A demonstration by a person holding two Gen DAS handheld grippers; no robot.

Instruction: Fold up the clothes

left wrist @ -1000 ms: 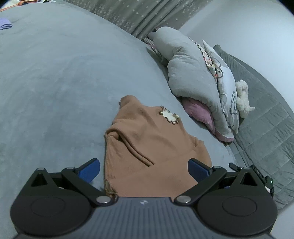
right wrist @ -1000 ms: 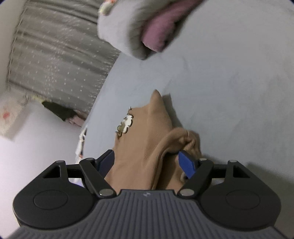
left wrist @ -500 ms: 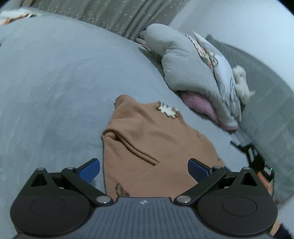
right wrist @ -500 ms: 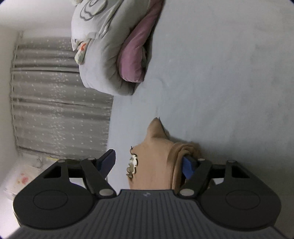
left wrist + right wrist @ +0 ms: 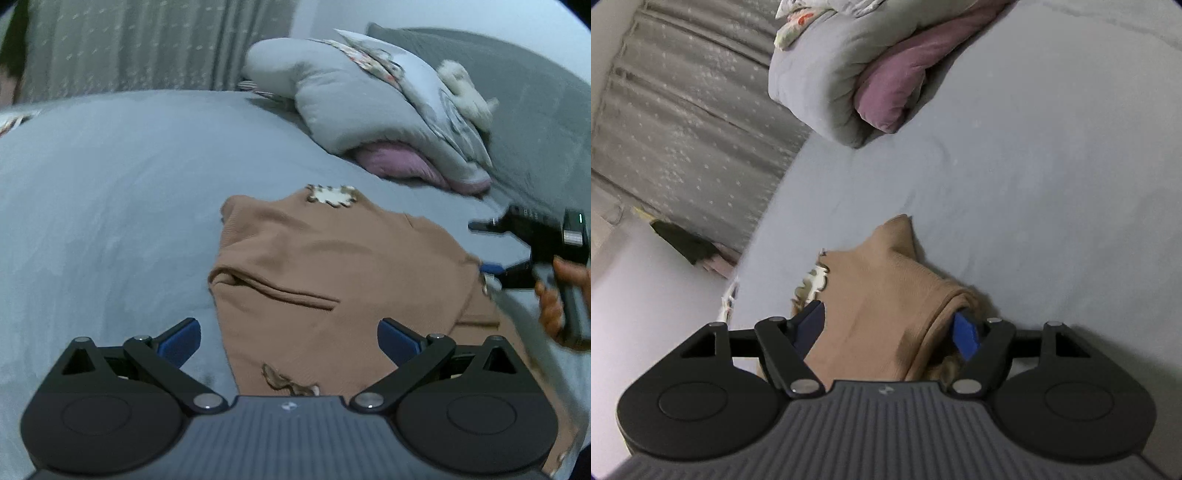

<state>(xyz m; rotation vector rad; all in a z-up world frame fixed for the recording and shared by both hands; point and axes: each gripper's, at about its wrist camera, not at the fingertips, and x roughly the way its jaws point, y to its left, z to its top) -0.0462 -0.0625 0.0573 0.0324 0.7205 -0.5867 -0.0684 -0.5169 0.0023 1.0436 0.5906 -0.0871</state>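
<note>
A tan knit top (image 5: 325,266) lies partly folded on the grey bed (image 5: 92,206), with a pale frilly patch (image 5: 332,194) at its far edge. My left gripper (image 5: 290,339) hovers open over the top's near part, with nothing pinched. In the left wrist view my right gripper (image 5: 491,273) is at the top's right edge, held by a person's hand (image 5: 554,295). In the right wrist view the right gripper (image 5: 888,326) stands open, its blue fingers (image 5: 964,332) wide apart on either side of a raised fold of the top (image 5: 886,295).
A rolled grey quilt over a pink cushion (image 5: 399,162) and a patterned pillow with a small plush toy (image 5: 465,92) lie at the head of the bed. Grey dotted curtains (image 5: 129,48) hang behind. The bed (image 5: 1052,203) stretches wide on both sides of the top.
The left wrist view has dropped lower and closer to the top, and the right gripper with the hand has come into sight at its right edge. The right wrist view has swung round.
</note>
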